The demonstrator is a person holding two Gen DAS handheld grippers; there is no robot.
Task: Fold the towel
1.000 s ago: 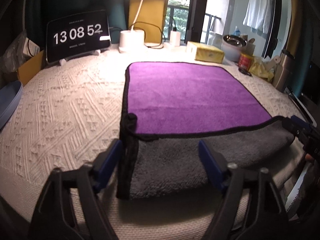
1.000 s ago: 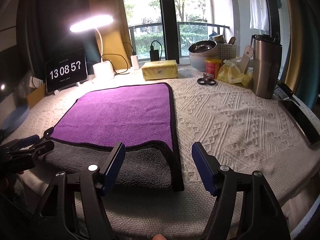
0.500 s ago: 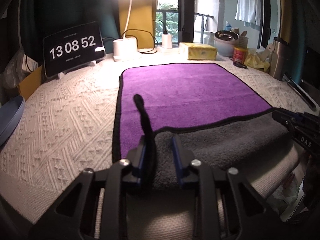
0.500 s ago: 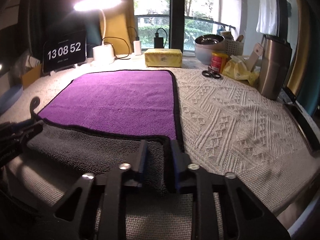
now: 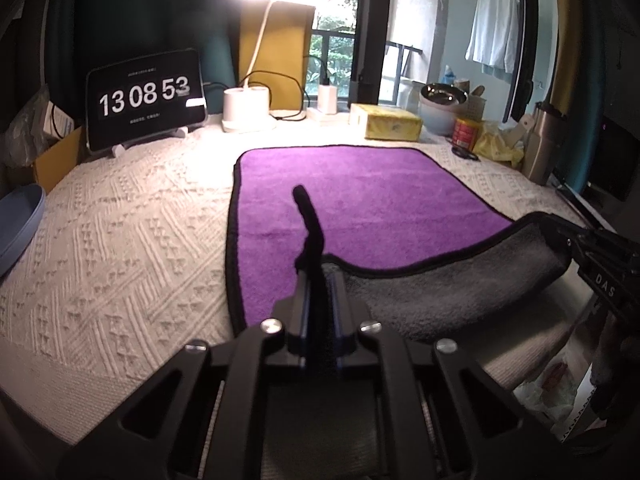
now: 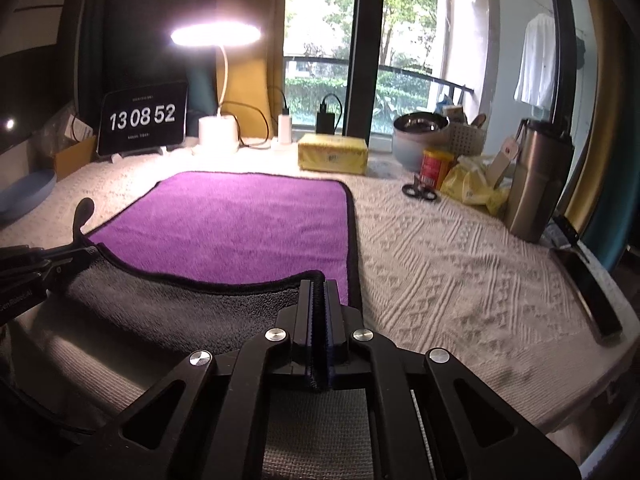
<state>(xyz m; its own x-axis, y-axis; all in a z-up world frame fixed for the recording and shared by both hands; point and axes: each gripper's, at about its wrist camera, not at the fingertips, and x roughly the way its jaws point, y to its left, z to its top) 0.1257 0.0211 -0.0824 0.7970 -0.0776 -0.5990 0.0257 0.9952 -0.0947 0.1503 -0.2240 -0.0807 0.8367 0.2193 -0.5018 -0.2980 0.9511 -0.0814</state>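
A purple towel [image 5: 360, 196] with black trim and a grey underside lies on the white knitted cloth; it also shows in the right wrist view [image 6: 240, 224]. My left gripper [image 5: 318, 280] is shut on the towel's near left corner, whose black loop sticks up. My right gripper [image 6: 318, 292] is shut on the near right corner. The near edge is lifted and turned over, so the grey side [image 5: 440, 292] faces up between the two grippers. The right gripper also shows at the right edge of the left wrist view [image 5: 592, 248].
At the back stand a clock tablet [image 5: 146, 98], a lit desk lamp [image 5: 248, 114] and a yellow box [image 5: 390, 122]. At the right are a steel bowl [image 6: 420, 132], a red can [image 6: 436, 164], scissors [image 6: 420, 192] and a steel tumbler [image 6: 536, 184]. A blue bowl [image 5: 18, 224] sits left.
Both grippers closed from open onto the towel's near corners, then lifted them and carried the near edge forward, turning more grey underside up.
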